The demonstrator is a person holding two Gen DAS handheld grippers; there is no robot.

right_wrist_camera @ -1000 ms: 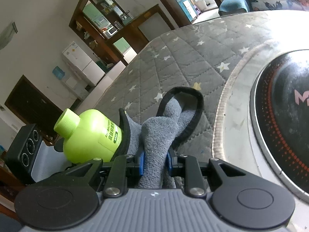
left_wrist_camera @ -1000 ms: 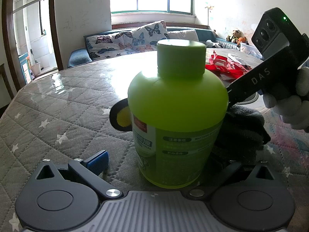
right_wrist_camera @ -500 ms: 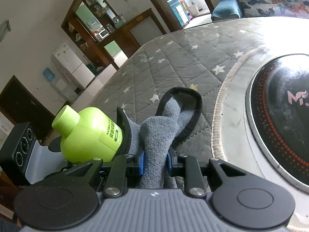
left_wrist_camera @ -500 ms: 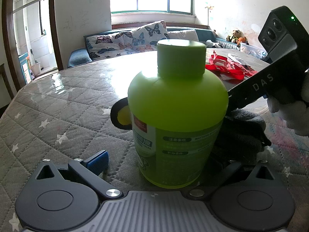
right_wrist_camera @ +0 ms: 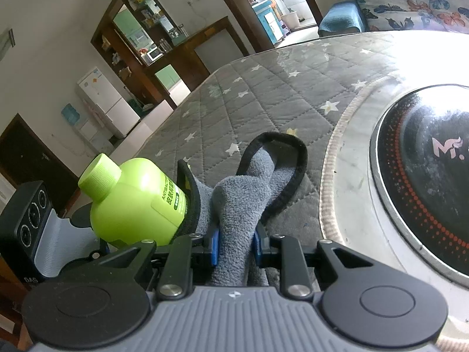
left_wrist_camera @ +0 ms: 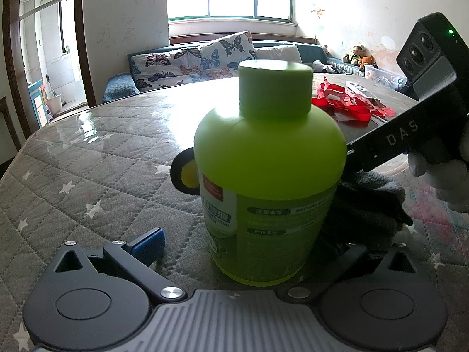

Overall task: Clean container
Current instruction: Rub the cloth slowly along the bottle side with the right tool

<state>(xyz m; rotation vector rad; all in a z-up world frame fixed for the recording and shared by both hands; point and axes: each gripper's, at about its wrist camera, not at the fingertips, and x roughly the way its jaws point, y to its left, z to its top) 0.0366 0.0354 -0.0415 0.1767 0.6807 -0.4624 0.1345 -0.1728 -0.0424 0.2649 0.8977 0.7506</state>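
A lime-green capped bottle (left_wrist_camera: 269, 170) stands upright on the quilted grey table cover (left_wrist_camera: 88, 176). My left gripper (left_wrist_camera: 249, 245) is open around its base. The blue left pad (left_wrist_camera: 148, 245) is clear of the bottle, and the right finger is hidden behind the bottle. My right gripper (right_wrist_camera: 234, 243) is shut on a grey fleecy cloth (right_wrist_camera: 240, 199) with black edging, which lies against the bottle (right_wrist_camera: 137, 202). In the left wrist view the cloth (left_wrist_camera: 372, 205) sits just right of the bottle, under the right gripper's black housing (left_wrist_camera: 410, 123) and a white-gloved hand (left_wrist_camera: 445, 176).
A round black cooktop (right_wrist_camera: 425, 176) in a pale ring lies to the right of the cloth. Red ribbon (left_wrist_camera: 346, 99) and small items sit further back on the table. A black-rimmed yellow piece (left_wrist_camera: 184, 176) shows behind the bottle's left side. A sofa stands beyond the table.
In the left wrist view the right gripper's housing and the gloved hand have risen slightly and shifted right. The bottle, the cloth and the left gripper have stayed in place.
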